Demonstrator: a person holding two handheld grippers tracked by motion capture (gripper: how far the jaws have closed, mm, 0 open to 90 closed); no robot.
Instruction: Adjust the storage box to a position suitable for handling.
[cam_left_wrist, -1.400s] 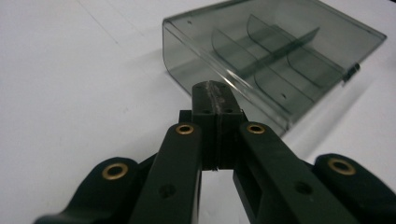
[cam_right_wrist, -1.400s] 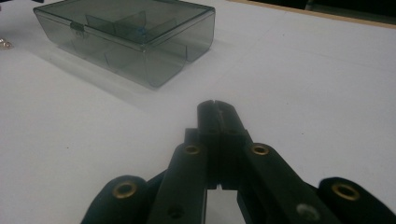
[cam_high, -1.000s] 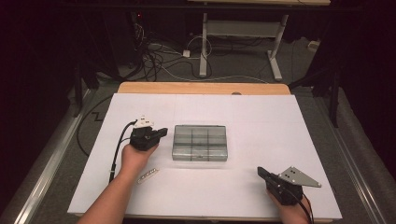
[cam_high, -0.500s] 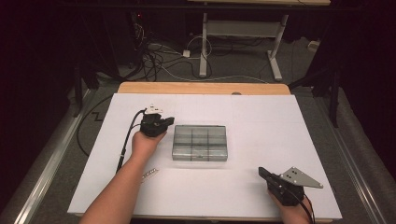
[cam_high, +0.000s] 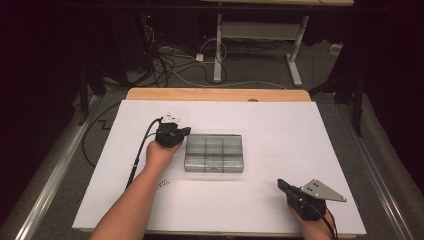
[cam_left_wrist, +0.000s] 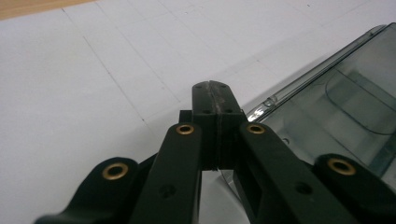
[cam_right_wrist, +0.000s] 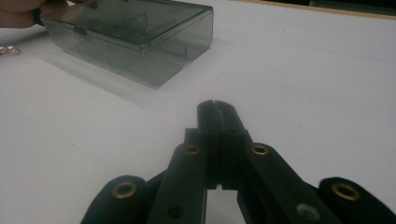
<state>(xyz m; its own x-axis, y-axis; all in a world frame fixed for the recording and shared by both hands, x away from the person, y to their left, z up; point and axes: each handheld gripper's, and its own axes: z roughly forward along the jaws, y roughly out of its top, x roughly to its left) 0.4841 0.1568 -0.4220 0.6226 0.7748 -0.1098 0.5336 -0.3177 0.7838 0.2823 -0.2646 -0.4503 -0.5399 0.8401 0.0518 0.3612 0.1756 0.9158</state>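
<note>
The counter (cam_high: 280, 125) is covered by a large white sheet, with a strip of bare wood left showing along its far edge; near the middle of the sheet a smoky, see-through compartment box (cam_high: 214, 152) is set flat with its lid shut, and dividers can be made out through the lid; in the right gripper view the same box (cam_right_wrist: 135, 35) is seen at the upper left, a small clasp visible on its nearer long side; the left gripper (cam_high: 183, 131) is held at the box's far left corner, its black jaws pressed together with nothing between them, and whether the tip is touching the box or is just beside it cannot be told; in the left gripper view the closed jaws of that gripper (cam_left_wrist: 215, 93) are seen lying along the box's rim (cam_left_wrist: 299, 79), above the white sheet; the right gripper (cam_high: 281, 184) is held near the counter's near right edge, well apart from the box, a grey three-cornered plate carried on top of it; its jaws are likewise pressed together and empty, as is seen in the right gripper view (cam_right_wrist: 217, 108); a few small metal pieces (cam_high: 163, 184) are left on the sheet just beside the left forearm, too small to be identified
</note>
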